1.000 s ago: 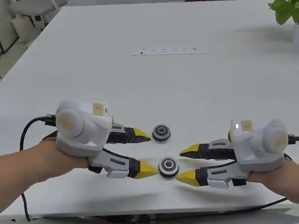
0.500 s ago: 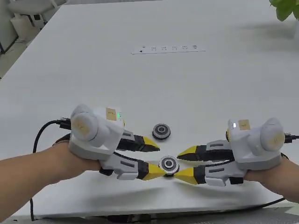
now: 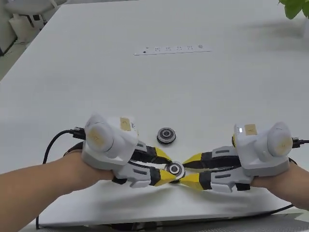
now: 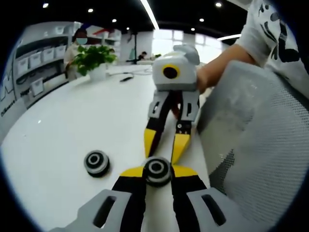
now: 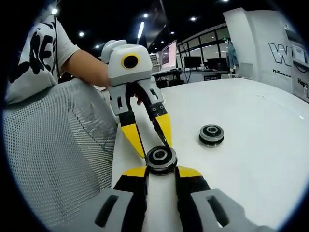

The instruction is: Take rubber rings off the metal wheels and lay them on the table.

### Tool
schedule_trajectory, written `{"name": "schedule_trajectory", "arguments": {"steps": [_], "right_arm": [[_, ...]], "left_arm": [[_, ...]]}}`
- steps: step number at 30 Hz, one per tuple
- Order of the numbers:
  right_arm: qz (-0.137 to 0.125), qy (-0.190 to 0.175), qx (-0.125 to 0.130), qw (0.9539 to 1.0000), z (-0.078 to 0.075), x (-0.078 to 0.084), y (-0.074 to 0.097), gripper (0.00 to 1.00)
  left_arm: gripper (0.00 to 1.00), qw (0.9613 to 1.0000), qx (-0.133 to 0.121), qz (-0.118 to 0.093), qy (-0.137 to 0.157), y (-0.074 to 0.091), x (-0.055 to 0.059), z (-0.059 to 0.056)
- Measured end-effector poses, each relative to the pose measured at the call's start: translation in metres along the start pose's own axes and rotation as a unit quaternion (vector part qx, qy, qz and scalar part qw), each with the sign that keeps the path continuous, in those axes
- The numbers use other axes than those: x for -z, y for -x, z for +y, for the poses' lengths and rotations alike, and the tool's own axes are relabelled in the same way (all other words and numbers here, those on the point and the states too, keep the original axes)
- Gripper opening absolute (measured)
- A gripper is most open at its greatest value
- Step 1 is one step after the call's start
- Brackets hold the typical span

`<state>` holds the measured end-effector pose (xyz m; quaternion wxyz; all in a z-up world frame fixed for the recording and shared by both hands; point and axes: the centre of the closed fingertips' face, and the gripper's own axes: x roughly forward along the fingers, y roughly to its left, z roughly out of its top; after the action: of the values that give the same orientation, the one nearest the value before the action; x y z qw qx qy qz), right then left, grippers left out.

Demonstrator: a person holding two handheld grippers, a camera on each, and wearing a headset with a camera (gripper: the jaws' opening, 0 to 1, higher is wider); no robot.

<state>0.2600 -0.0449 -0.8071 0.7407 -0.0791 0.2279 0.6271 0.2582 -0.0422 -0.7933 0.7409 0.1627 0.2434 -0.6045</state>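
A metal wheel point(image 3: 174, 169) with a black rubber ring lies near the table's front edge, held from both sides. My left gripper point(image 3: 166, 166) comes in from the left, its yellow tips pressed to the wheel point(image 4: 157, 170). From the right, my right gripper point(image 3: 187, 169) meets it tip to tip on the same wheel point(image 5: 161, 160). Each gripper view has the opposite gripper facing it, the right gripper point(image 4: 164, 151) and the left gripper point(image 5: 154, 144). A second ringed wheel point(image 3: 166, 135) lies free just behind point(image 4: 96, 162) point(image 5: 211, 135).
A white power strip point(image 3: 172, 49) lies far back on the white table point(image 3: 222, 92). A green plant point(image 3: 294, 8) stands at the back right corner. A black cable point(image 3: 53, 142) trails from the left gripper. A mesh chair back point(image 5: 58, 159) stands close behind the front edge.
Both grippers have moved inward and narrowed their jaws. The left gripper travelled right and toward the front edge, and now both pairs of tips meet on the near wheel.
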Motion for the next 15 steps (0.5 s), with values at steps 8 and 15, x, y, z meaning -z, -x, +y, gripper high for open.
{"name": "schedule_trajectory", "arguments": {"steps": [8, 15], "right_arm": [[0.003, 0.0, 0.001, 1.0, -0.0002, 0.0008, 0.0, 0.17], [0.003, -0.003, 0.004, 1.0, 0.0, 0.0015, 0.0013, 0.15]], "left_arm": [[0.15, 0.9993, -0.016, 0.003, -0.033, -0.0018, -0.0004, 0.0003], [0.14, 0.9992, -0.022, 0.0, -0.033, -0.0028, -0.0007, 0.0023]]}}
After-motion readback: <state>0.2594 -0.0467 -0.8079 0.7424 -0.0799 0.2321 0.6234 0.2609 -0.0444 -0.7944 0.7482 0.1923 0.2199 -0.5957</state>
